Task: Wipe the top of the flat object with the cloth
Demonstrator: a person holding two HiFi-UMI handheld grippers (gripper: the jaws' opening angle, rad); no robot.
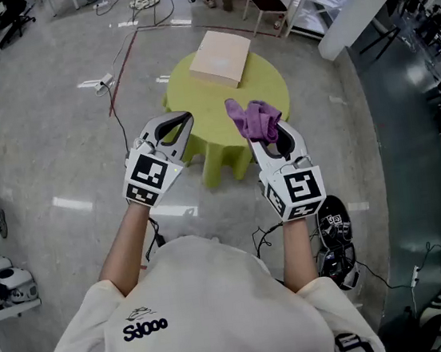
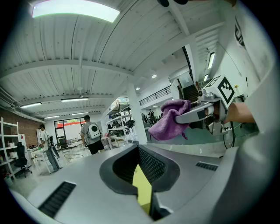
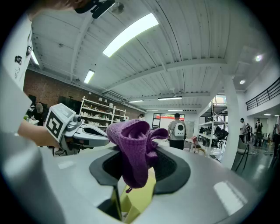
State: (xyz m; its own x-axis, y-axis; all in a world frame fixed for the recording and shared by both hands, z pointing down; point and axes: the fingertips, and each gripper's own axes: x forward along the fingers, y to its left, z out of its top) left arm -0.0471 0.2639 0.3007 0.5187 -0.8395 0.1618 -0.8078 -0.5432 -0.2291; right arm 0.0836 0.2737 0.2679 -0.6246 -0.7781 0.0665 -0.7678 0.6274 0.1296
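Wiping is not yet begun: the right gripper (image 1: 268, 129) clamps the purple cloth (image 1: 254, 118) aloft, the left gripper (image 1: 184, 120) is closed on nothing, and the flat beige box (image 1: 221, 57) lies untouched on the yellow-green round table (image 1: 269, 82), well apart.

Left gripper (image 2: 139, 162) jaws together, empty; yellow-green table (image 2: 142, 192) glimpsed past them; right gripper (image 2: 186, 116) clamps purple cloth (image 2: 168, 120).

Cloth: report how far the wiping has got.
Done: purple cloth clamped in the right gripper. In hand: it is held in the air near the green table; left gripper shut, empty. Left: the cloth is apart from the flat beige box; all wiping remains.
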